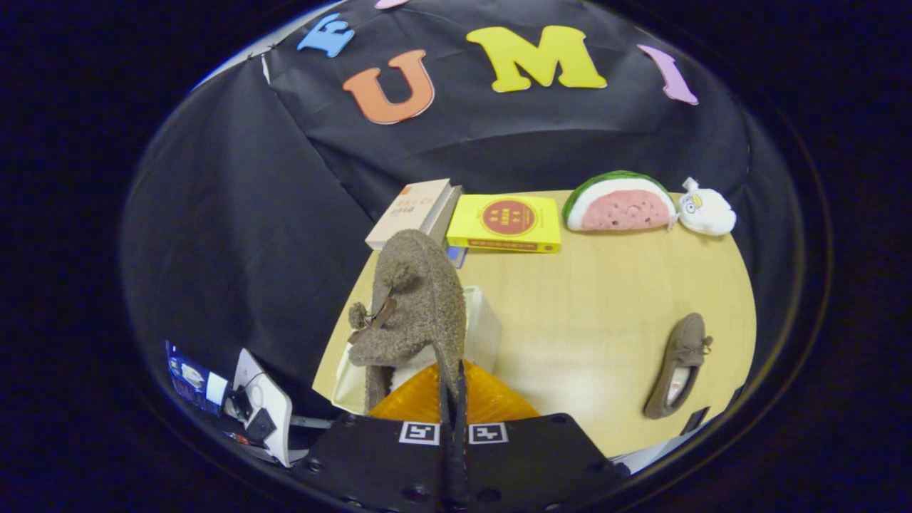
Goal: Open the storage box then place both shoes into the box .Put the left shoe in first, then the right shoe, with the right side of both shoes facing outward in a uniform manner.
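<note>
Gripper (454, 399): its two fingers stand pressed close together, clamped on the thin rear edge of the fuzzy grey-brown slipper shoe with pompoms and a small brown bow (413, 299); only a narrow slit shows between them.
Held shoe: it hangs upright just ahead of the fingers, toe end up, with the bow and pompoms on its left side, and sits over the opening of the box.
Box lid: the translucent orange ribbed lid (491, 402) lies tilted just beyond the fingertips, below the held shoe, swung towards the camera.
Storage box: the white plastic storage box (482, 335) stands at the left front corner of the table, its right wall visible beside the shoe; the shoe hides the inside, so I cannot tell how deep the shoe reaches.
Second shoe: a matching grey-brown slipper (680, 367) lies flat, well apart to the right, near the table's right edge, opening upward.
Table: the pale wooden tabletop (598, 306) has a broad bare stretch between the box and the second shoe.
Far edge: a beige book (410, 210) and a yellow book with a red round emblem (507, 222) lie side by side; right of them rest a watermelon-slice plush (618, 203) and a small white plush toy (707, 210).
Left of table: a white device with dark parts (260, 413) stands beyond the table's left edge against the black cloth wall (235, 235).
</note>
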Tool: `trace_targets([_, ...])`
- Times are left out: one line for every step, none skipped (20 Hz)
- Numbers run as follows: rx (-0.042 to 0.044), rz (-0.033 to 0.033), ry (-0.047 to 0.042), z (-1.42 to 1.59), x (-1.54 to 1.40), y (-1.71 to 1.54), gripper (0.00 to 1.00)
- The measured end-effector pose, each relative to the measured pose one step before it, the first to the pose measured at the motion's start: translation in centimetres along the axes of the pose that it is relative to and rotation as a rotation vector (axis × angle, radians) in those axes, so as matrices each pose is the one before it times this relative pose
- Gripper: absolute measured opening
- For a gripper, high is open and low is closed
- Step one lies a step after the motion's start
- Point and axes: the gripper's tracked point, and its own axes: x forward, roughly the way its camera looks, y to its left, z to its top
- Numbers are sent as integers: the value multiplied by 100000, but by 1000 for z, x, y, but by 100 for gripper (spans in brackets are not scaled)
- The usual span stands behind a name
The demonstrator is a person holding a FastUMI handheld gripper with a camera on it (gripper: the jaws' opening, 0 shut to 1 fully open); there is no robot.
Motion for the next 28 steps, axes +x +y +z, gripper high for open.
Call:
trace_targets([17, 1436, 738, -430, 1131, 1550, 0])
trace_targets([-346, 492, -277, -240, 1040, 1162, 0])
trace_targets([-695, -552, -37, -224, 1201, 954, 0])
trace_targets([204, -524, 284, -299, 1192, 739, 0])
trace_targets([753, -420, 648, -526, 1376, 750, 0])
trace_targets([1431, -348, 740, -476, 1329, 497, 0])
trace_targets([1284, -982, 909, -493, 1226, 350, 0])
trace_targets([802, -1058, 816, -514, 1195, 70, 0])
trace_targets([1095, -1193, 367, -393, 1070, 85, 0])
trace_targets([1423, -1388, -37, -319, 881, -108, 0])
trace_targets([1698, -1786, -285, -321, 967, -137, 0])
trace_targets([1448, -1977, -245, -398, 667, -238, 0])
trace_targets([1397, -2162, -47, -379, 707, -206, 0])
trace_targets([1607, -1733, -40, -442, 745, -86, 0])
trace_targets([1522, -912, 549, -477, 846, 362, 0])
trace_targets([1366, -458, 1200, -416, 800, 180, 0])
trace_targets([851, -404, 1668, -686, 617, 48, 0])
trace_targets([745, -963, 1439, -274, 731, 25, 0])
trace_targets([736, -1357, 1145, -183, 689, -67, 0])
trace_targets([204, -1205, 1433, -272, 650, 58, 0])
trace_targets([-949, -1048, 2090, -220, 931, 475, 0])
trace_targets([-1170, 299, 2208, -498, 374, 374, 2])
trace_targets([-1493, 961, 1654, -359, 561, 532, 2])
trace_targets([-1409, 1305, 1218, -294, 52, 527, 9])
trace_targets([-981, -443, -257, -24, 383, 286, 11])
trace_targets([-803, -567, -853, 196, -225, 36, 16])
trace_targets([-690, 140, -680, 138, 21, 191, 16])
trace_targets([-1025, 1477, -206, 80, -140, 388, 18])
